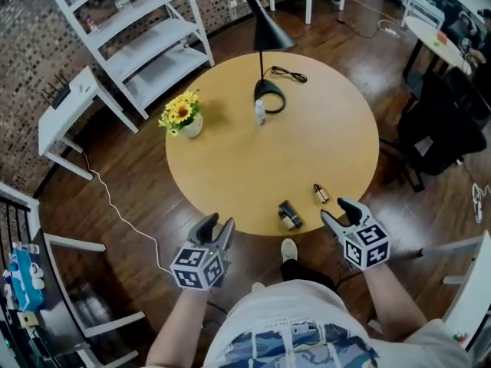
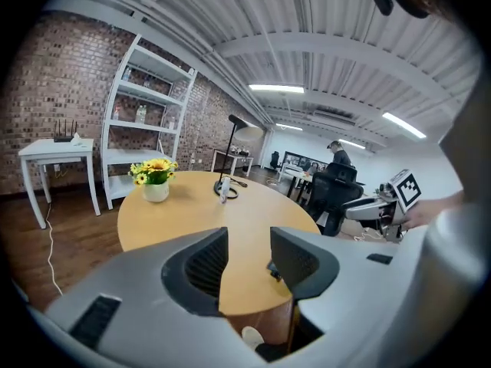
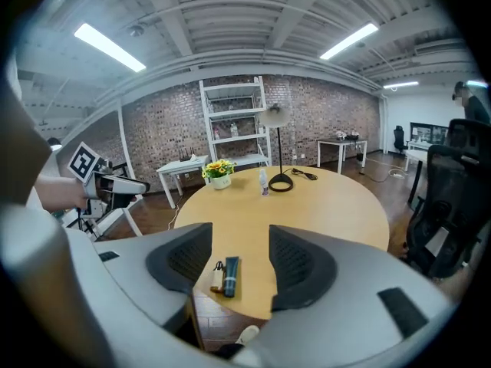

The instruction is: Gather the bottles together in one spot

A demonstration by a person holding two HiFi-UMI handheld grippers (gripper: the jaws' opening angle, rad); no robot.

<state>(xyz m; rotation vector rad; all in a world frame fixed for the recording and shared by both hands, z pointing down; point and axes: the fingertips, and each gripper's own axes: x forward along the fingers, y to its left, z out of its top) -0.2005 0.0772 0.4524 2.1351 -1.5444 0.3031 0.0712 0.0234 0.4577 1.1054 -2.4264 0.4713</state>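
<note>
- left gripper: jaws apart, nothing between them, just off the near edge of the round table.
- right gripper: jaws spread wide, empty, at the table's near right rim.
- dark bottle and small amber bottle lie near each other by that edge, between the grippers.
- clear bottle stands far across the table, by the lamp base, well apart from those two.

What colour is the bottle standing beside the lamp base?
The bottle is whitish, possibly translucent. It shows best in the head view.
</note>
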